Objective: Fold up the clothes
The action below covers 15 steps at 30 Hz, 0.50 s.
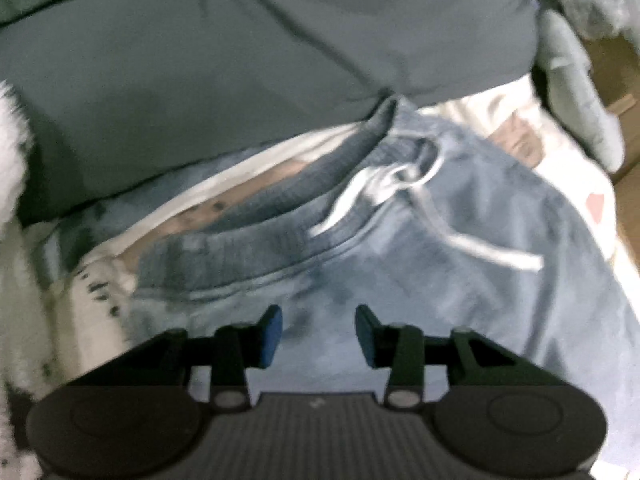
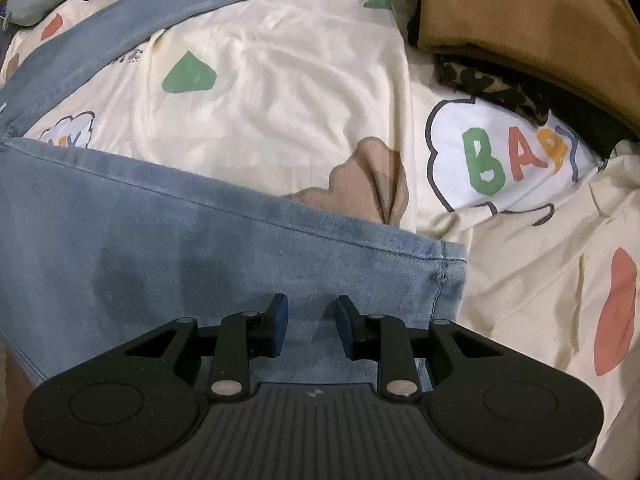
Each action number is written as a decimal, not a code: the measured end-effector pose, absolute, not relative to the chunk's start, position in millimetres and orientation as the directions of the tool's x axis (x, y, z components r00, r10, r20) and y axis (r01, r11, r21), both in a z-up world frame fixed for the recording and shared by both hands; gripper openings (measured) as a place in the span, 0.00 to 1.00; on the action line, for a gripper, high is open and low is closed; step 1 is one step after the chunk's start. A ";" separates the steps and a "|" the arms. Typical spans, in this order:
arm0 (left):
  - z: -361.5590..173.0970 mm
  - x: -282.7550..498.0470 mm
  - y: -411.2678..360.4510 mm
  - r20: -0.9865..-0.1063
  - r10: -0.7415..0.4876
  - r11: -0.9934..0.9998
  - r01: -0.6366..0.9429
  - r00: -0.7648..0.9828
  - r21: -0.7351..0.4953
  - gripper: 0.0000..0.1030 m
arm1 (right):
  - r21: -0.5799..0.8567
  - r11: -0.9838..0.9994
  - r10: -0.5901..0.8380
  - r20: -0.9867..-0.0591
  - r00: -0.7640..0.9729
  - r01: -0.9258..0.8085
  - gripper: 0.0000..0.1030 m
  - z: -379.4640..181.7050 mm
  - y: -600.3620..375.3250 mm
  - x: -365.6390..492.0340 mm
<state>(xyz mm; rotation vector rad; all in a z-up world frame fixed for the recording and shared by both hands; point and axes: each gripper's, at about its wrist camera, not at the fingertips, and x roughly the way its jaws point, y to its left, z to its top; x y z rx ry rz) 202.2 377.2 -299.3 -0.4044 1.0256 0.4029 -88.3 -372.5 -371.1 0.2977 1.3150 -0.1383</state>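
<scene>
Both of your tongs stand with their blue-padded jaws apart and nothing between them: the left gripper (image 1: pixel 319 334) hangs over the waist end of the pale blue denim trousers with a ribbed elastic waistband (image 1: pixel 420 280), and the right gripper (image 2: pixel 307 330) hangs over the hem end of one leg of the same trousers. The garment lies spread on the cream bedsheet printed with coloured shapes and letters (image 2: pixel 280 92), its long axis running from the waistband under your left hand out to the stitched leg hem (image 2: pixel 444 276) just ahead and right of your right hand. So each hand is already nearest its own end: left for the waist, right for the cuff. In the right view the second leg (image 2: pixel 132 28) splays away toward the far left, apart from the near one, with sheet showing between them, so the trousers are open in a V and not laid leg on leg. The white drawstring (image 1: pixel 400 184) lies loose across the waistband, just beyond your left jaws. Farther out, a grey-green garment (image 1: pixel 240 40) sits past the waistband, and a mustard-brown folded cloth (image 2: pixel 520 8) lies well beyond the cuff at upper right. Whether cloth is touched by either pair of pads I cannot tell.
</scene>
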 end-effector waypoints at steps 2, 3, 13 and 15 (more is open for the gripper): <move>-294.8 217.4 371.0 -0.869 0.122 0.861 -0.486 0.479 -0.147 0.42 | 0.137 0.954 0.070 -0.966 0.248 0.265 0.32 -372.5 -372.5 -87.6; -293.9 226.9 367.7 -0.865 0.116 0.867 -0.474 0.488 -0.151 0.42 | 0.138 0.955 0.071 -0.967 0.246 0.264 0.32 -373.3 -372.5 -87.3; -306.3 319.4 324.2 -0.848 0.041 0.918 -0.354 0.528 -0.176 0.42 | 0.151 0.954 0.086 -0.965 0.248 0.258 0.32 -378.4 -375.1 -87.4; -314.0 334.8 315.1 -0.849 0.026 0.923 -0.339 0.527 -0.183 0.42 | 0.159 0.954 0.095 -0.964 0.248 0.254 0.32 -378.4 -376.6 -87.7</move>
